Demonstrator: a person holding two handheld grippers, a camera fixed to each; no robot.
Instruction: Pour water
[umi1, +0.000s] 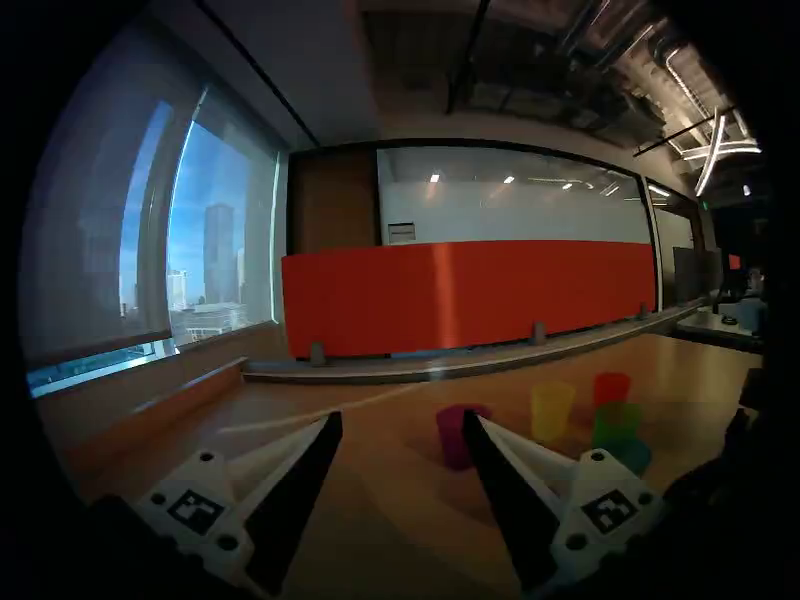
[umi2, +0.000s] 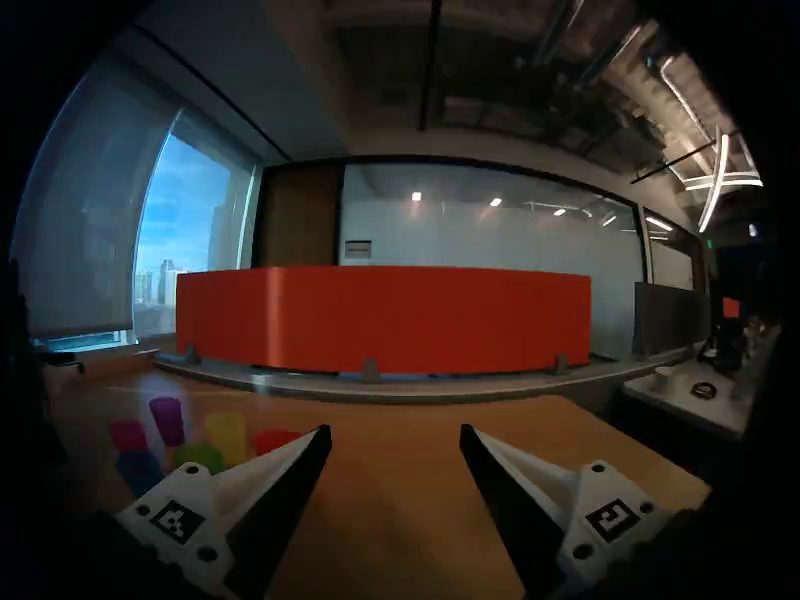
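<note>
Left gripper (umi1: 400, 422) is hovering spread above the table (umi1: 392, 525), magenta cup (umi1: 450, 432) just beyond it. Right gripper (umi2: 395, 432) is hovering spread, empty; coloured cups (umi2: 226, 435) standing to its left.

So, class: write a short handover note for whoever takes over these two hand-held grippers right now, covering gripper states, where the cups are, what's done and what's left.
Left hand-held gripper: open, empty, over the wooden table; the purple cup stands just beyond its right finger.
Right hand-held gripper: open, empty; the coloured cups stand grouped off to its left.
Done: nothing gripped, no pouring visible.
Left: grip a cup and pour. I cannot tell which cup holds water.
</note>
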